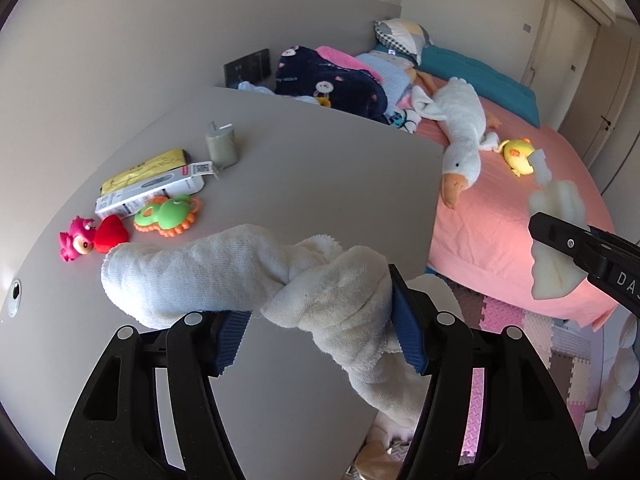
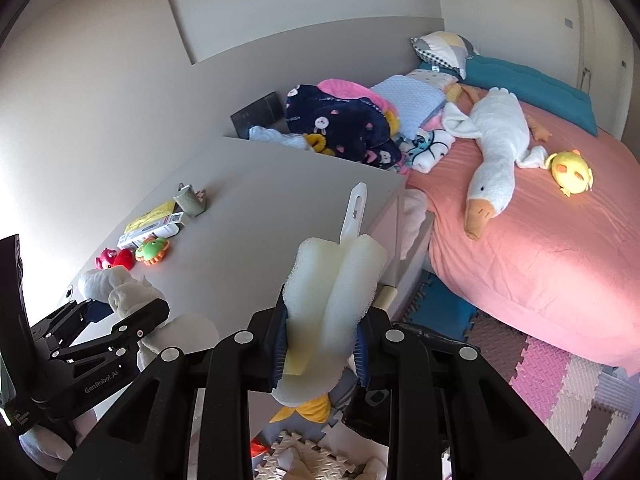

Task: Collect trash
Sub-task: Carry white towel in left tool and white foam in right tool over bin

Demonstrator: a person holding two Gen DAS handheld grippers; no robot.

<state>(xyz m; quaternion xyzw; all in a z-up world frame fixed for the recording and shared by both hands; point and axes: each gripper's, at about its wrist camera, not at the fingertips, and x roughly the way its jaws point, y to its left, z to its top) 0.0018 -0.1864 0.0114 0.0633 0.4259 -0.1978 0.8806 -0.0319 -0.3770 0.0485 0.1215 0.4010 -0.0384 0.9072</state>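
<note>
My left gripper [image 1: 320,332] is shut on a bunched white sock [image 1: 224,276] and holds it over the grey table [image 1: 312,168]. It also shows at the left of the right wrist view [image 2: 132,304], with the sock [image 2: 108,280] in it. My right gripper [image 2: 320,344] is shut on a white foam sponge brush [image 2: 332,280] with a white plastic handle pointing up. That brush also shows at the right of the left wrist view [image 1: 556,216], above the pink bed [image 1: 520,184].
On the table's far left lie a grey pouch [image 1: 222,144], a yellow packet [image 1: 148,168], a white box [image 1: 152,192], a green toy [image 1: 168,216] and a pink toy with a red heart [image 1: 94,238]. The bed holds a plush goose [image 1: 460,136], a yellow plush [image 1: 518,156] and piled blankets [image 1: 332,80]. Foam mats [image 2: 560,380] cover the floor.
</note>
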